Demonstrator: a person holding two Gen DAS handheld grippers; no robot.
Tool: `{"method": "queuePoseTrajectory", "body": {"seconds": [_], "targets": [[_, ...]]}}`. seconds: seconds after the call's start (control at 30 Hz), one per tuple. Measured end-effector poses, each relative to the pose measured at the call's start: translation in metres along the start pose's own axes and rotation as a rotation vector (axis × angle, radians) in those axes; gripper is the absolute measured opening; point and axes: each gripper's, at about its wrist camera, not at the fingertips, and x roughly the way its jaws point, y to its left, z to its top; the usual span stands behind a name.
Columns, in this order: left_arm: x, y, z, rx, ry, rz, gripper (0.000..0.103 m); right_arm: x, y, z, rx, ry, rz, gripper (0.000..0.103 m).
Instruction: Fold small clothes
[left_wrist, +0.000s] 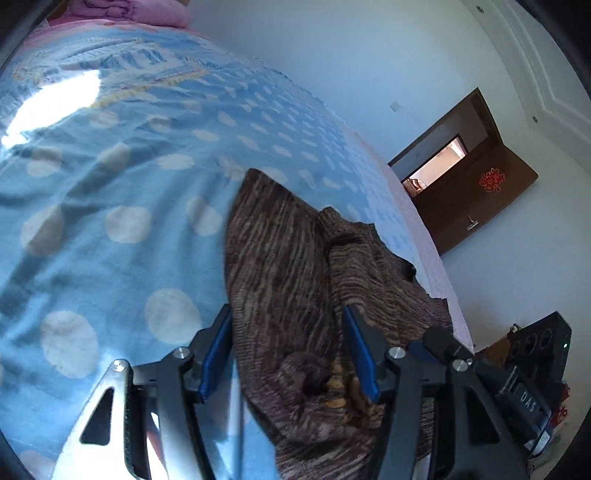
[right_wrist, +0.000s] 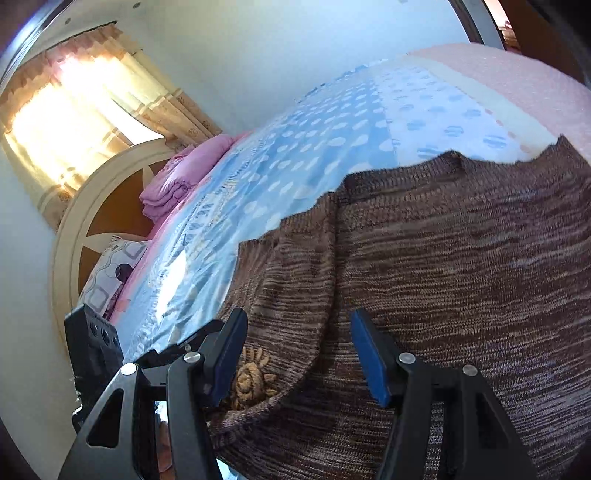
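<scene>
Brown knit sweater (right_wrist: 461, 258) is lying soft, floppy, on polka-dot bedspread (left_wrist: 122, 221); left gripper (left_wrist: 288, 350) and right gripper (right_wrist: 299, 354) hovering wide, empty; best pinching hem edge.

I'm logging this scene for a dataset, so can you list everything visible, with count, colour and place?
sweater: one, brown knit with an orange flower patch, lying on the bed
bedspread: one, blue with white dots, covering the bed
folded bedding: one stack, pink, near the headboard
pillow: one, patterned white, by the headboard
headboard: one, cream and brown
curtain: one, yellowish, over the window
door: one, dark brown, open
left hand-held gripper: open, over the sweater
right hand-held gripper: open, over the sweater
</scene>
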Motion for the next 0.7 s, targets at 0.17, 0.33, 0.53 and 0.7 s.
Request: {"method": "queuePoseTrajectory", "body": {"seconds": [0.17,0.33,0.53,0.7], "targets": [[0.008,-0.024,-0.001,0.115,-0.034,0.067,0.015,-0.003,-0.014,-0.001,0.035,-0.006,0.041,0.059],[0.0,-0.08,-0.016,0.367,-0.114,0.072,0.014,-0.013,-0.031,0.001,0.087,-0.035,0.09,0.059],[0.035,-0.132,-0.061,0.743,-0.004,0.169,0.024,-0.028,-0.048,0.002,0.153,-0.089,0.157,0.06],[0.028,-0.141,-0.072,0.829,-0.028,0.171,0.071,-0.029,-0.042,0.018,0.096,-0.091,0.145,0.059]]}}
